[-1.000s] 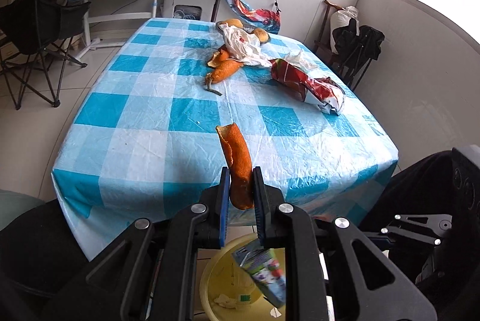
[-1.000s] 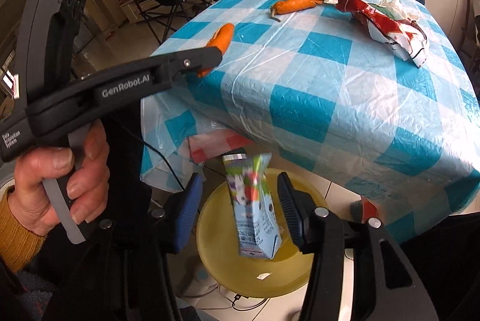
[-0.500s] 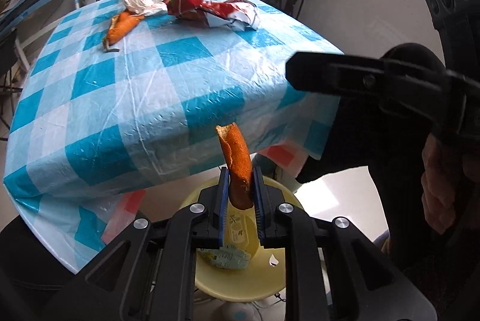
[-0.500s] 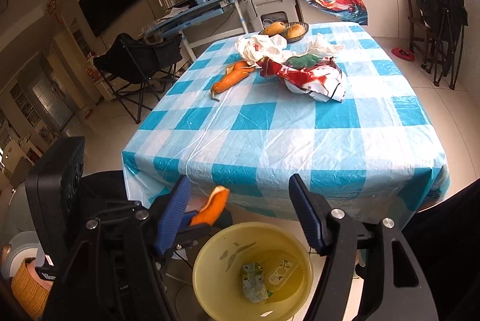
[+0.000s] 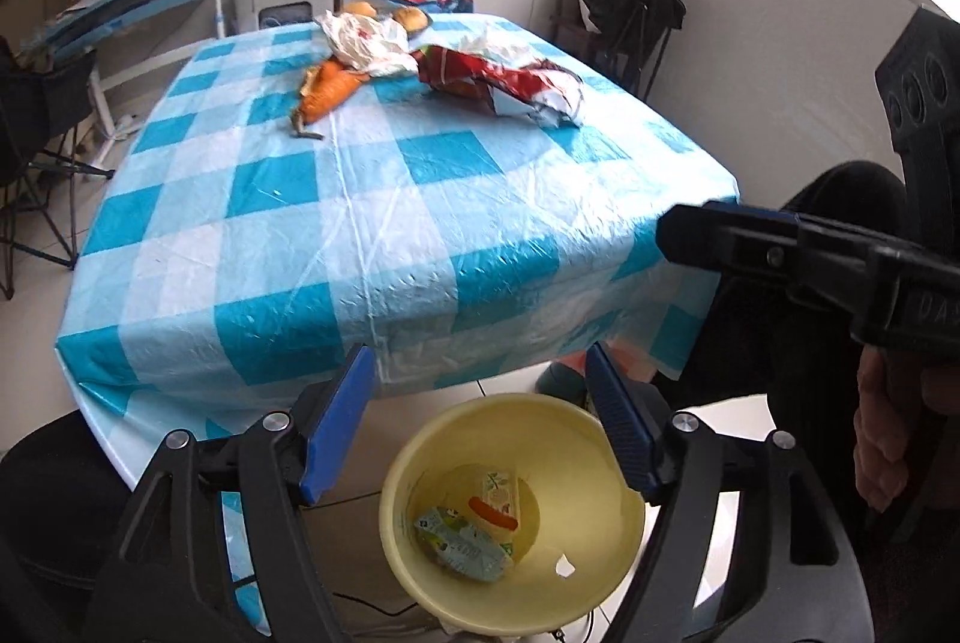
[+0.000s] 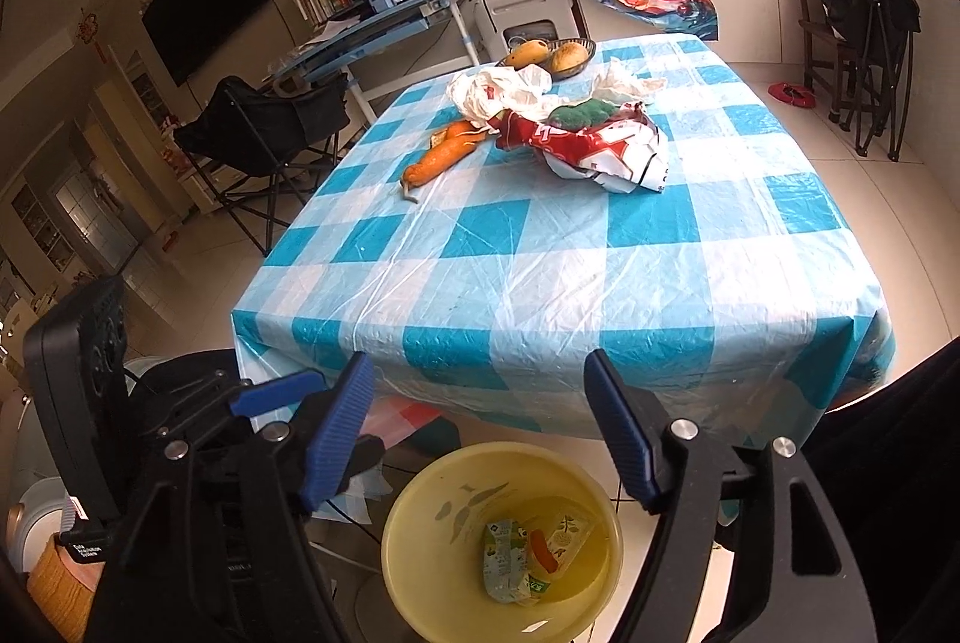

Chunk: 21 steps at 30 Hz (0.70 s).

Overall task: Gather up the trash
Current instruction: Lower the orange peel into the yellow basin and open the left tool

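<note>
over the yellow basin (image 5: 606, 577) both jaws are opening, empty; the orange peel (image 5: 493, 513) just dropped in, wrappers remain on the counter (image 5: 372, 199).

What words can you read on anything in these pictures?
No text reads clearly.
Embossed letters on the right tool: cut off at the picture's edge, unreadable.
Small white label on the left tool: too small.
Red and white wrapper on the table: crumpled, unreadable.
Cartons in the yellow basin: too small.

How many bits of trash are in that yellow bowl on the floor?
3: a green carton, a pale carton beside it, and an orange peel between them in the yellow bowl. More may be hidden underneath.
</note>
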### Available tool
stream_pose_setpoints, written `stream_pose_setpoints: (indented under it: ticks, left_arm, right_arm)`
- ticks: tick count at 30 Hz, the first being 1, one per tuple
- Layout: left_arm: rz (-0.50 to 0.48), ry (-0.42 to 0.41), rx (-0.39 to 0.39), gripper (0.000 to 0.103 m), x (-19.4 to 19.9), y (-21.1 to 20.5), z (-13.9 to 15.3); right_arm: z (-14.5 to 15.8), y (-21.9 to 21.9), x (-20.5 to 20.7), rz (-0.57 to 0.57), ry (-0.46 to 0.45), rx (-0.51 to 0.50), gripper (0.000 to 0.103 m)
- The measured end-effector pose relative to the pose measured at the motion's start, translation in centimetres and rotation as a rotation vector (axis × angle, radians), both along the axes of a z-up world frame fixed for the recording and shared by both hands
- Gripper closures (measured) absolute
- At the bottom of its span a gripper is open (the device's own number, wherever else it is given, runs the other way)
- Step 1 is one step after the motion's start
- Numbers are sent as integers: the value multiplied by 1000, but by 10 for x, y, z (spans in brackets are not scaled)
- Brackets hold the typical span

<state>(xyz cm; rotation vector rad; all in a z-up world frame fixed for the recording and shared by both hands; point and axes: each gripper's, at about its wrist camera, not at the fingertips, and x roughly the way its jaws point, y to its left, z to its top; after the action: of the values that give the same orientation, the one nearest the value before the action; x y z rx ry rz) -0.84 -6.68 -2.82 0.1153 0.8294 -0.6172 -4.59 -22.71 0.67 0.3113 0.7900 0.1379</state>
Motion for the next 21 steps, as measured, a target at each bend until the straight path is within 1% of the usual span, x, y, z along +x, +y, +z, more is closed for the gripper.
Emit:
stream_pose_setpoints:
  ticks: [2,5,9,12,16,21]
  left_arm:
    - [53,-34,-24,28,3,9,6]
    - [124,-60,-42,26,9,19,11]
    - [201,-69,-60,25,16,32,12]
    - [246,-72,-69,22,18,39,12]
    - [268,-72,-70,21,20,43,11]
    - [263,-80,-53,20,19,40,9]
  right_arm:
    - [0,1,0,3,2,-6,32]
    - [-1,4,0,11,7,-16,31]
    - [-3,8,0,24,12,-29,30]
    - [-4,9,0,31,14,-37,30]
    - [-4,12,0,38,19,-46,30]
    - [-5,14,-1,46,23,-56,30]
